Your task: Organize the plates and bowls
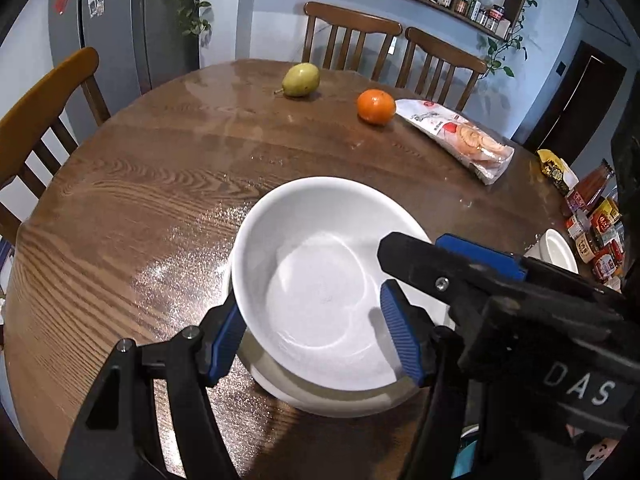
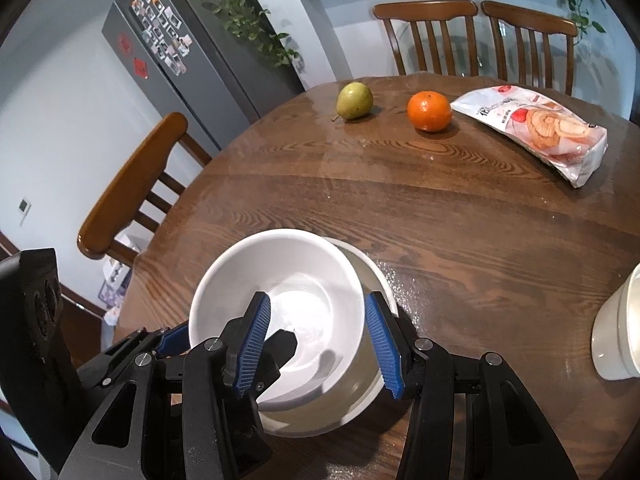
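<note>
Two tools, left tool [image 1: 316,338] and right tool [image 2: 318,344], are clamped on opposite rims of the bowl [image 1: 316,280], held tilted over a plate [image 1: 340,402] on the tabletop [image 1: 160,200]. If grips are released unevenly, the bowl could slide off.

Right wrist view: my gripper at a white bowl over a second bowl.

My right gripper [image 2: 318,344] straddles the near wall of the white bowl [image 2: 280,280], one blue pad inside, one outside. That bowl sits tilted in a lower bowl [image 2: 360,400] on the wooden table [image 2: 460,220]. The left gripper [image 2: 224,350] reaches in at the bowl's left side. Beyond lie a pear [image 2: 354,101], an orange [image 2: 429,111] and a snack bag [image 2: 540,128].
</note>
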The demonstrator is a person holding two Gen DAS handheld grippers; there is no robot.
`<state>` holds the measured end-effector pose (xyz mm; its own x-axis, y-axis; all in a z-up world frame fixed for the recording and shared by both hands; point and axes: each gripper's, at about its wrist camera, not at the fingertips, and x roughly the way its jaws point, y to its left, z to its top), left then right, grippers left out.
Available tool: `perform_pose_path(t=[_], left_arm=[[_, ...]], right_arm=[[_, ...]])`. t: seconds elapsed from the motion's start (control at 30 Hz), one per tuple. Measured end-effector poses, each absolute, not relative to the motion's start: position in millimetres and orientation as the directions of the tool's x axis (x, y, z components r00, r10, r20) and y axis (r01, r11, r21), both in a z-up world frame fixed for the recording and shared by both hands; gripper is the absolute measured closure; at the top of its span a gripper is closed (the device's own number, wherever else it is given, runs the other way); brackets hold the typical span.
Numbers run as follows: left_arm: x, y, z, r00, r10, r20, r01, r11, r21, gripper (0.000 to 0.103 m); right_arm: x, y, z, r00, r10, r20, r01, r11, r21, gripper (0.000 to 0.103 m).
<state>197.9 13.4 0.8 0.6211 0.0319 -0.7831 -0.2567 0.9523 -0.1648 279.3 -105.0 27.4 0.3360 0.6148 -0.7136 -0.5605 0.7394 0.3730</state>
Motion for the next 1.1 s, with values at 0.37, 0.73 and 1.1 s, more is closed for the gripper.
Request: perform_pose_path(t=[0.37, 0.73, 1.1], left_arm=[[200, 12, -6, 0.597, 0.040, -0.801, -0.258, 0.955, -0.145, 0.037], [191, 17, 7, 0.659, 0.000, -0.752, -0.234, 0.950, -0.205, 0.022], [188, 58, 5, 0.641, 0.084, -0.763, -0.405, 0.881, -0.244, 0.022]], right_arm=[[281, -95, 16, 0.322, 0.555, -0.767, -0.550, 0.769, 0.325, 0.051], [277, -106, 31, 0.377, 0.566, -0.733, -0.548, 0.775, 0.316, 0.034], [288, -117, 30, 0.393, 0.554, -0.734, -0.487, 0.802, 0.344, 0.028]])
